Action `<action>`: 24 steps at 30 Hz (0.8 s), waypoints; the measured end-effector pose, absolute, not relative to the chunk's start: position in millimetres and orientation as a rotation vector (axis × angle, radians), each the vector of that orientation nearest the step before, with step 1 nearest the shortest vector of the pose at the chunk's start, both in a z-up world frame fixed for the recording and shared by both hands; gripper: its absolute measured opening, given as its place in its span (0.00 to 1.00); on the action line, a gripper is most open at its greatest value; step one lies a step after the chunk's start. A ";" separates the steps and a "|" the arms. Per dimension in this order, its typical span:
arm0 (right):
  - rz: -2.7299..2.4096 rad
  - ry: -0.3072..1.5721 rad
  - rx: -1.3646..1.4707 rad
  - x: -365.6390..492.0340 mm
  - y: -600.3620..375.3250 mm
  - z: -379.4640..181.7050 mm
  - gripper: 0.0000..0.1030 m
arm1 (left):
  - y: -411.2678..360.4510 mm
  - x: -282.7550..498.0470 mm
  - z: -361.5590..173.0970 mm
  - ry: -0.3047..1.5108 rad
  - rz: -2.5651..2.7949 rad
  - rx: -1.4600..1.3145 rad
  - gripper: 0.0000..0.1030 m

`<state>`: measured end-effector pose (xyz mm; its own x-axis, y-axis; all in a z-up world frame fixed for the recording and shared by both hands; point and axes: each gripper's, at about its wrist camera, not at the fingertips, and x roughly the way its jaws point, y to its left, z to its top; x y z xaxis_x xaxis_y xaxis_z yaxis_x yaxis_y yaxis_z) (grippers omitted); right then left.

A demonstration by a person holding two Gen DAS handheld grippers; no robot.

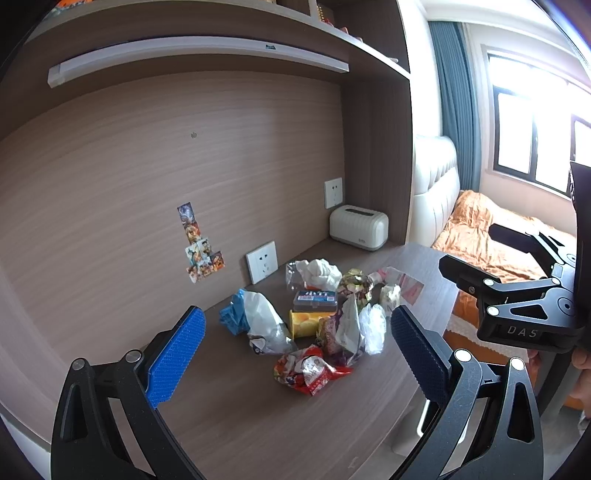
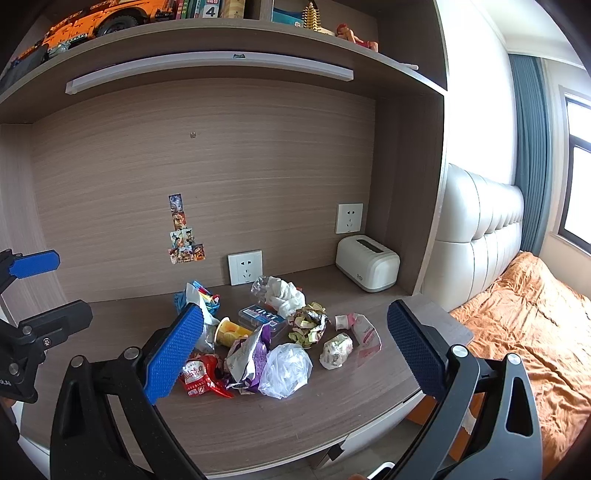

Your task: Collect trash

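Observation:
A pile of trash lies on the wooden desk [image 2: 258, 424]: a red wrapper [image 2: 199, 376], a clear plastic bag [image 2: 286, 369], a purple-silver snack bag [image 2: 249, 354], a yellow cup [image 2: 231, 330], a blue-labelled box [image 2: 264, 317] and white tissue [image 2: 284, 291]. The left wrist view shows the same red wrapper [image 1: 310, 371] and a blue-and-white bag [image 1: 255, 319]. My left gripper [image 1: 298, 317] hovers open over the pile, holding nothing. My right gripper [image 2: 295, 310] also hangs open above it, empty, to the right of the left one.
A white toaster-shaped box [image 2: 367, 267] stands at the desk's back right corner. Two wall sockets [image 2: 245, 266] sit on the back panel, and a shelf [image 2: 221, 33] with toys runs overhead. A bed with an orange cover [image 2: 535, 332] lies past the desk's right edge.

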<state>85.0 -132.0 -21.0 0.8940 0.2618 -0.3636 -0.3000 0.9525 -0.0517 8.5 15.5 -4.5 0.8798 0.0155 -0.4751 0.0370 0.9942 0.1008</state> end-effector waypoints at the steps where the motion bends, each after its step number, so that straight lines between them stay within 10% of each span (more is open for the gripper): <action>1: 0.291 0.363 -0.108 85.2 -132.0 -20.9 0.96 | 15.8 8.8 -4.5 0.496 -0.012 0.107 0.96; 24: 0.306 0.393 -0.090 87.2 -138.4 -26.7 0.96 | 10.4 13.2 -15.4 0.515 -0.023 0.094 0.95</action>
